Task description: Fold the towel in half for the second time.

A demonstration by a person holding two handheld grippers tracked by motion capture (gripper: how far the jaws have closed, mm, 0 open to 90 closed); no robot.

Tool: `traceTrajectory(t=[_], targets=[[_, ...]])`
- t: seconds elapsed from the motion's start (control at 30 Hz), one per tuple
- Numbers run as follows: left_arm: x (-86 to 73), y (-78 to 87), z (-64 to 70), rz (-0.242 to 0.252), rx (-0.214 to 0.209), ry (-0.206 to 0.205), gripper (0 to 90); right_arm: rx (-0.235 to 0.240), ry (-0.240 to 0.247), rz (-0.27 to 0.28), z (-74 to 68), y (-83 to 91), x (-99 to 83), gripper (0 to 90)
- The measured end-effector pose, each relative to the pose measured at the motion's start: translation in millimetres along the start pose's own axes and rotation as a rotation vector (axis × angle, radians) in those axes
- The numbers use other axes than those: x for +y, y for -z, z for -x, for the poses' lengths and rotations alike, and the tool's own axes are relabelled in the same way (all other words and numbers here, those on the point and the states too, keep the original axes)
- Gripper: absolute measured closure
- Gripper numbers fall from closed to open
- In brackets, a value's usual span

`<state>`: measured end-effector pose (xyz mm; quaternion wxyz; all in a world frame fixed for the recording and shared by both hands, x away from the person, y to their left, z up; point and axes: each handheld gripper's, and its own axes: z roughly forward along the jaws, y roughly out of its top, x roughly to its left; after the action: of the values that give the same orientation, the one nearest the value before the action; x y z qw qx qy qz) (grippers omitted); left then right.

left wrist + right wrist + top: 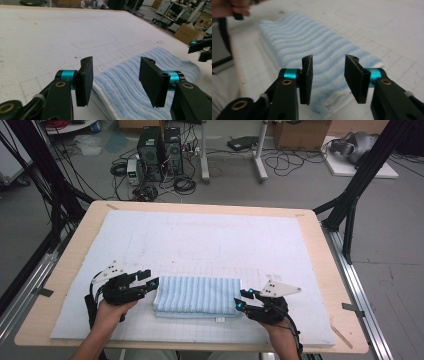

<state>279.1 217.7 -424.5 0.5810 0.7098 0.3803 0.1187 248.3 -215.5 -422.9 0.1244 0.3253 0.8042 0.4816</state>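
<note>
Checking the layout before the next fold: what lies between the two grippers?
The folded towel lies between the left gripper and the right gripper, in the high view.

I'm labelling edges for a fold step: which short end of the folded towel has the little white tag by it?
The end by the right gripper: the folded striped towel has a white tag under its near edge there.

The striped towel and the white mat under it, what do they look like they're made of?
The striped towel: likely cotton terry, matte, with fuzzy raised blue and white ribs and soft folded edges. The white mat: seemingly felt or foam, matte, faintly gridded and scuffed.
</note>
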Motion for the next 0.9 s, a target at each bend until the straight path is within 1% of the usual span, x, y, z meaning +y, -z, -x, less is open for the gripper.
traceTrajectory(t=[0.03,0.07,0.13,0.17,0.2,0.23,0.33,0.37,0.43,0.47,0.5,0.57,0.6,0.63,0.7,0.77,0.8,0.83,0.87,0.9], targets=[[-1.3,-0.3,1.0,-0.008,-0.005,-0.005,52.1,-0.020,-0.003,-0.019,-1.2,-4.1,-1.2,61.6],[-2.0,-0.6,1.6,-0.014,-0.012,-0.008,56.5,-0.043,0.012,-0.051,-2.7,-9.4,-2.4,62.2],[-3.9,-1.5,3.9,-0.038,-0.026,-0.013,64.4,-0.049,0.039,-0.086,-4.0,-16.2,-4.3,63.5],[-5.2,-2.1,5.6,-0.049,-0.038,-0.014,67.5,-0.060,0.052,-0.111,-5.3,-19.0,-5.3,63.9],[-6.2,-2.3,6.6,-0.053,-0.047,-0.016,70.8,-0.072,0.066,-0.149,-7.0,-22.1,-6.4,64.0],[-7.6,-2.6,8.3,-0.064,-0.049,-0.018,73.1,-0.077,0.079,-0.161,-7.2,-23.3,-7.2,64.0],[-11.7,-3.9,11.0,-0.078,-0.055,-0.009,76.2,-0.093,0.083,-0.167,-7.5,-22.6,-8.1,63.9],[-13.0,-4.3,12.0,-0.094,-0.061,-0.004,76.4,-0.097,0.084,-0.171,-7.5,-22.3,-8.2,63.9],[-16.2,-5.6,16.5,-0.119,-0.069,-0.013,77.5,-0.112,0.098,-0.179,-7.0,-21.8,-8.3,64.1],[-17.3,-6.3,18.1,-0.127,-0.074,-0.011,78.2,-0.121,0.099,-0.184,-6.8,-21.6,-8.4,64.0],[-18.6,-7.0,19.8,-0.142,-0.075,-0.017,78.3,-0.127,0.101,-0.186,-6.3,-21.6,-8.5,64.0],[-21.4,-8.8,23.1,-0.179,-0.083,-0.020,79.1,-0.137,0.083,-0.189,-4.3,-22.0,-8.7,63.9],[-23.0,-9.3,24.4,-0.200,-0.085,-0.024,79.5,-0.141,0.083,-0.192,-3.5,-22.4,-8.3,63.7],[-24.7,-10.0,25.7,-0.212,-0.090,-0.028,79.5,-0.151,0.080,-0.195,-3.3,-23.0,-7.8,63.3],[-28.1,-11.5,28.2,-0.243,-0.100,-0.031,79.9,-0.154,0.073,-0.199,-2.7,-24.0,-5.6,62.8],[-30.6,-13.2,29.3,-0.274,-0.109,-0.037,79.9,-0.147,0.058,-0.170,-1.9,-23.1,-3.2,59.5],[-31.3,-14.1,29.6,-0.280,-0.109,-0.042,79.7,-0.142,0.032,-0.142,-0.8,-21.9,-1.7,56.4],[-31.4,-14.7,29.7,-0.281,-0.110,-0.042,79.0,-0.146,0.012,-0.117,0.1,-20.9,0.5,53.8],[-31.1,-15.2,29.8,-0.274,-0.112,-0.038,77.8,-0.159,0.012,-0.101,1.4,-21.0,2.9,51.7],[-30.5,-15.2,29.6,-0.270,-0.114,-0.045,76.3,-0.171,0.007,-0.100,2.4,-21.8,5.1,51.1]])
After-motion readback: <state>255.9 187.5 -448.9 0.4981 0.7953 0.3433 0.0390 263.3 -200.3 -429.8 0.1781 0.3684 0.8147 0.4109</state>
